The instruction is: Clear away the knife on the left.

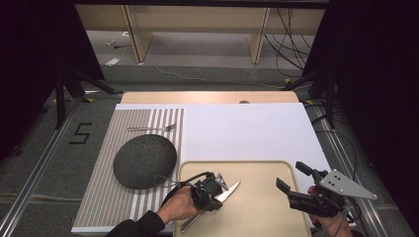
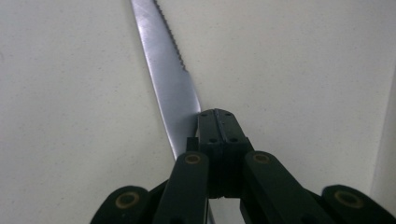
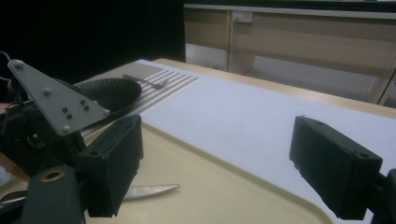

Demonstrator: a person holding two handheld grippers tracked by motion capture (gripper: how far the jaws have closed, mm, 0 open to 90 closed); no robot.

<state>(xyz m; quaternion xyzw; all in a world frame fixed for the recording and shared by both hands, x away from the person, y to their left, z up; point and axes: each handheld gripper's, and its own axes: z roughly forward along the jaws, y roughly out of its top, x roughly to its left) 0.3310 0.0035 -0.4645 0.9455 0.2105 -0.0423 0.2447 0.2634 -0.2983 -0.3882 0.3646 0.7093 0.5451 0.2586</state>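
Steel knife (image 1: pixel 225 194) on tray (image 1: pixel 257 173), long axis 7-to-1 o'clock. Left gripper (image 1: pixel 213 195) clamped shut on it mid-length, blade toward 1. Right gripper (image 1: pixel 292 178) wide open w/ nothing held, at 3 o'clock.

Tray (image 1: pixel 257 217): bare from 12 to 3 o'clock of knife (image 1: pixel 228 191); round dark mat (image 1: pixel 145 161) obstructs at 10 o'clock.

- I see grey floor (image 1: pixel 49 163) around the desk (image 1: pixel 207 97), a black "5" (image 1: pixel 80 133) marked beside its left edge.
- Beyond its far edge, wooden furniture (image 1: pixel 197 22), loose cables (image 1: pixel 289 44).
- Black curtains (image 1: pixel 29 59) flank both sides.
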